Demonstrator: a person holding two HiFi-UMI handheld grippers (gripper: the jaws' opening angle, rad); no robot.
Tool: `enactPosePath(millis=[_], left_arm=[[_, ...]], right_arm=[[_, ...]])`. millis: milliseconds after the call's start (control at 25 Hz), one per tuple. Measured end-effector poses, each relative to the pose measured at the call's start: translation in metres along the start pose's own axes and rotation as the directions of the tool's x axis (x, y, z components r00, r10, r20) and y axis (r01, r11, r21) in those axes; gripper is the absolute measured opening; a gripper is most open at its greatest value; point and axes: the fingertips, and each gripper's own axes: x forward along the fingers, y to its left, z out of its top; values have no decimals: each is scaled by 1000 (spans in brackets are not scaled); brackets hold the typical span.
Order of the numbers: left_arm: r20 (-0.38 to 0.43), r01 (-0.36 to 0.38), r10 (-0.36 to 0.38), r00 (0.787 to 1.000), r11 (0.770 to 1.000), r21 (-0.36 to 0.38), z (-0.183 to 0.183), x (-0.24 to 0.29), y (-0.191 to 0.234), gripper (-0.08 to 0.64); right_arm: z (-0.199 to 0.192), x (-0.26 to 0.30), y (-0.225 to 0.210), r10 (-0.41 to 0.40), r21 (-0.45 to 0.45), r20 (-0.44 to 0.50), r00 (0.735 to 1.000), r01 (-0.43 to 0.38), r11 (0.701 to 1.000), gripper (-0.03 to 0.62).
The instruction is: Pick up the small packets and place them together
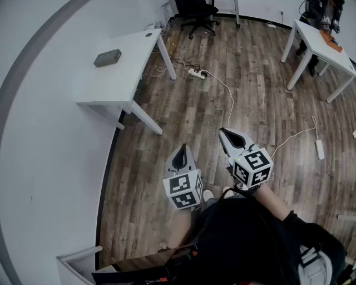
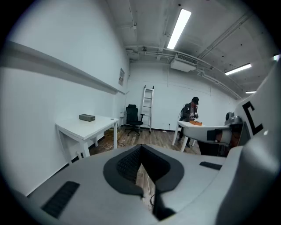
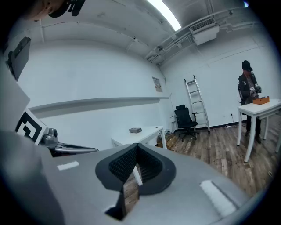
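Wood-plank flooring (image 1: 256,83) is stretching between two white benches, and both grippers are hovering over it, well apart from either bench. The left gripper (image 1: 182,148) and the right gripper (image 1: 225,133) are each showing their fingers (image 2: 125,165) pressed together at the tips, gripping nothing. A grey box (image 1: 107,57) is sitting on the left bench (image 1: 125,78). An orange item (image 1: 330,40) is lying on the right bench (image 1: 311,47) beside a person (image 1: 322,11); whether it is the small packets is too small to tell.

Two tools (image 1: 179,157) (image 1: 230,137), one chair (image 1: 200,10), one ladder (image 2: 148,107)
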Motion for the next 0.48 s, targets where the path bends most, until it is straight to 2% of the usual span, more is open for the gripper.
enactPosePath(millis=[480], left_arm=[[-13,10,-10,1000,1000,-6,-4,6,4,-3]], right_arm=[[-3,7,-2,-3,12,4,1000,3,1000,0]])
